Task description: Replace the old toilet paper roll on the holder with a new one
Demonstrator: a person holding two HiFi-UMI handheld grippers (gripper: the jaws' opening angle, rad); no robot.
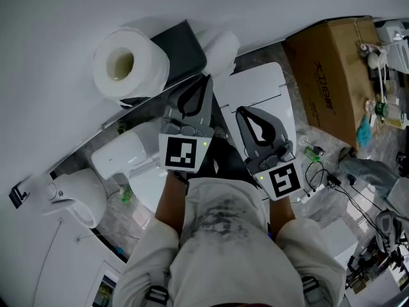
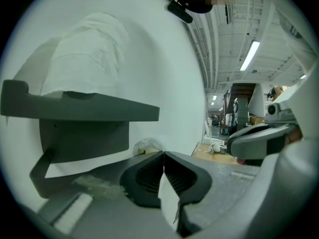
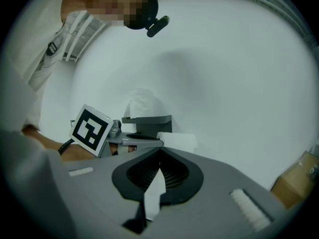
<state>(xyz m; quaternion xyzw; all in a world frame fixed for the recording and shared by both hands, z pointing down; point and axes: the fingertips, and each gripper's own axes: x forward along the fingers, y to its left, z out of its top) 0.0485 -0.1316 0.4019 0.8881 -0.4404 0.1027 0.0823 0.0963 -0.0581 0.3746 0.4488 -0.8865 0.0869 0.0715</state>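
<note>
A full white toilet paper roll stands on end on top of the dark grey wall holder, its core hole facing up. A second white roll-like thing lies at the holder's right end. My left gripper points at the holder from just below it, jaws closed. In the left gripper view the holder's shelf and the roll loom close at the left. My right gripper hangs a little further back over the toilet, jaws closed too. A thin white sliver shows in each closed slit; whether it is paper I cannot tell.
A white toilet stands under the grippers, with a white fixture to its left. A cardboard box with small items on top stands at the right. Cables and clutter lie on the floor beyond. The wall is plain white.
</note>
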